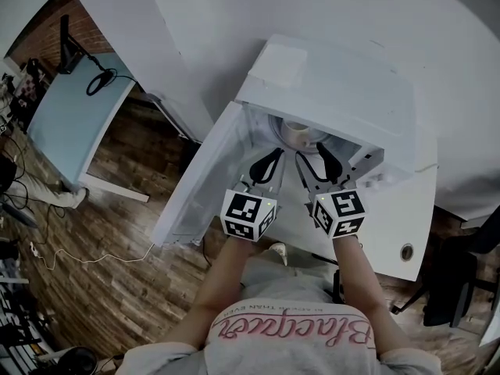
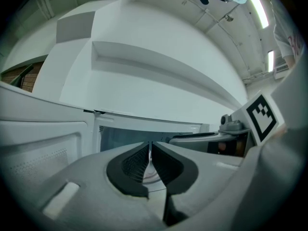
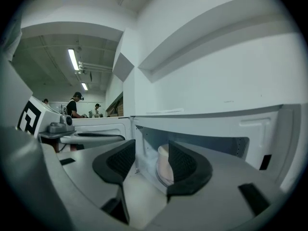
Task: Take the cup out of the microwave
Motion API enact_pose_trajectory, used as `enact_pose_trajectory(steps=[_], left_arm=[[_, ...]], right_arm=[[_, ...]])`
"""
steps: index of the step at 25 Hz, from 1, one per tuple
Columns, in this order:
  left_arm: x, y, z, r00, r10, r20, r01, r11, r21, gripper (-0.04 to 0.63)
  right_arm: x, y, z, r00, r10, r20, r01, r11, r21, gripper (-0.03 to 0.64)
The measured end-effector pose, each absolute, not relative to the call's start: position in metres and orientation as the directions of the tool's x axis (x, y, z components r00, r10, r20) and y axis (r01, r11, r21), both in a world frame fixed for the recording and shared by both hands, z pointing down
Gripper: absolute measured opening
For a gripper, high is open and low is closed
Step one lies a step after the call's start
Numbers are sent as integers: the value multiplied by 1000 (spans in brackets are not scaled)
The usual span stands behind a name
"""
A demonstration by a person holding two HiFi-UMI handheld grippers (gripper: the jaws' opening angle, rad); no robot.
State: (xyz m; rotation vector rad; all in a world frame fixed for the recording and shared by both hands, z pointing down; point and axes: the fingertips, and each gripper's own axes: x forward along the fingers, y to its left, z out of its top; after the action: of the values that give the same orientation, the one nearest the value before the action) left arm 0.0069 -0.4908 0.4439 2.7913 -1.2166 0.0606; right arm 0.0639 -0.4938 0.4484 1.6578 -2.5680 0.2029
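A white microwave (image 1: 328, 76) stands on a white table, its door (image 1: 205, 170) swung open to the left. Inside the cavity stands a pale cup (image 1: 297, 131). Both grippers sit at the mouth of the opening, pointing in. My right gripper (image 1: 312, 155) is open; in the right gripper view the cup (image 3: 162, 163) shows past the gap of that gripper (image 3: 151, 166), deeper in the cavity and apart from the pads. My left gripper (image 1: 272, 161) is to the left of the cup; in the left gripper view its jaws (image 2: 150, 163) stand together with nothing between them.
The white table (image 1: 394, 237) carries the microwave, with a round hole near its right front corner. A light blue desk (image 1: 70, 116) stands far left on the wooden floor (image 1: 117, 233). A dark chair (image 1: 461, 280) is at the right. People (image 3: 74, 105) stand far back in the room.
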Motion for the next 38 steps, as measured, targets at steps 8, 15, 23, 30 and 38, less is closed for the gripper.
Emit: enact_pose_trajectory(steps=[8,15,23,30,38], left_arm=[[5,-498,452,681,-727,87,-733,-677,69,5],[15,-506,461,691,-717,98,-723,-687,69,5],[23,-521,466,684,-721,109,-729,-682,66,5],[25,-531,473,676,-725,129,-736,-673,72,5],[23,-533,478,667,-731,141,-744,-665,72,5]], right_arm=[[75,-521,482,-336,-919,205,-942,331,-60,173],[82,-542,495,-332,-918,219,-943,324,-73,173],[86,-561,519,-343,-900,268,-939,331,-91,154],[83,-568,530,-340,-895,288,-938,344,-38,130],[78,-570,531,-317,-907,278,-935,348,68,89]])
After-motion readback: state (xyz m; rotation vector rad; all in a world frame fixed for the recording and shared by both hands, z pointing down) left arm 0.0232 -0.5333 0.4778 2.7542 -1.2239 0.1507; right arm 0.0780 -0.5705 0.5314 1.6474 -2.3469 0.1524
